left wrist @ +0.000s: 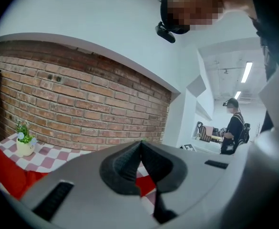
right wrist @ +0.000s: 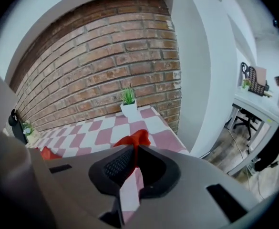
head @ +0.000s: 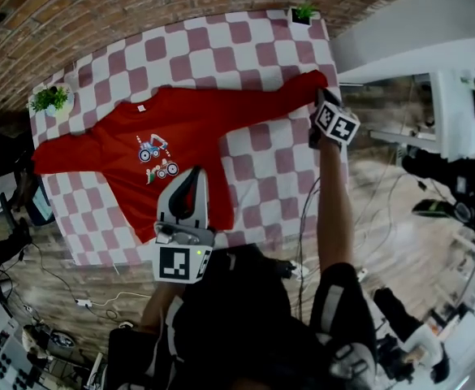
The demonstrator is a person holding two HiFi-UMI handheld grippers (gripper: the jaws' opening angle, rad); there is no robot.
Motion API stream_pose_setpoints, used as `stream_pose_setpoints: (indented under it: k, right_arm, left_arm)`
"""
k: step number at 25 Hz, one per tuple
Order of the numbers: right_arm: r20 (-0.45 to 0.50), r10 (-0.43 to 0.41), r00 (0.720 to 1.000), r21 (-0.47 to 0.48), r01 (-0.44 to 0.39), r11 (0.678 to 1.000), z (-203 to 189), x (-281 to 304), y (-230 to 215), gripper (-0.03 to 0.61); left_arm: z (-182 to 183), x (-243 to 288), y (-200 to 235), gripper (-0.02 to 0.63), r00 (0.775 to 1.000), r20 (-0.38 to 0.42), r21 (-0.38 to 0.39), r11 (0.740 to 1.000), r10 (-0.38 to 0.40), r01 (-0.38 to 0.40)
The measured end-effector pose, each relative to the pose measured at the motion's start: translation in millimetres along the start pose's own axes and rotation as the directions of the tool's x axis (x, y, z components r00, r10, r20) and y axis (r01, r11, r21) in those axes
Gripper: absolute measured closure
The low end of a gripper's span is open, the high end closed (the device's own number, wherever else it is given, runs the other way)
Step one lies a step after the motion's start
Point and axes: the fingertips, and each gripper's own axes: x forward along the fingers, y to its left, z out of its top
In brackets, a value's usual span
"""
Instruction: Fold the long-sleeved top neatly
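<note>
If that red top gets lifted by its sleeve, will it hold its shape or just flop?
Probably flop: the sleeve bunches up where the right gripper pinches it. The red top looks thin and lies flat on the checked cloth, so it is likely light. Soft fabric should not slip easily from the ridged pads.

Tabletop: 1, checked pink and white. Long-sleeved top: 1, red, bearing 1 printed motif on the chest. Potted plants: 2, namely a round-pot plant and a square-pot plant. Tools: 2, left tool and right tool. Bystander, background of the left gripper view: 1.
</note>
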Motion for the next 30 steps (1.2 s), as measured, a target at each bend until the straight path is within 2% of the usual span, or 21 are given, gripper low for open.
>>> stream_pose_setpoints:
  k: [7,11,19,30]
  right_arm:
    - [0.076,0.035,0.997,-0.110,-0.027,0.994,28.2,-48.0,39.9,0.549]
    - [0.133,0.089,0.987,-0.164,-0.067,0.984,44.0,-84.5,71.9,0.549]
    - [0.185,0.221,0.958,-0.325,-0.152,0.933,59.1,-149.0,137.2,0.551]
    - [0.206,0.343,0.916,-0.432,-0.229,0.872,55.4,-220.8,212.8,0.551]
  left_arm:
    - [21.0,-39.1,1.2,0.607,0.997,0.057,0.011,0.998,0.053,-0.054]
    - [28.0,-69.0,-3.1,0.607,0.993,0.077,0.030,0.996,0.086,-0.089]
    - [31.7,-140.3,-24.3,0.607,0.980,0.129,0.042,0.987,0.151,-0.158]
    - [35.9,-235.6,-28.2,0.607,0.953,0.162,0.056,0.961,0.258,-0.269]
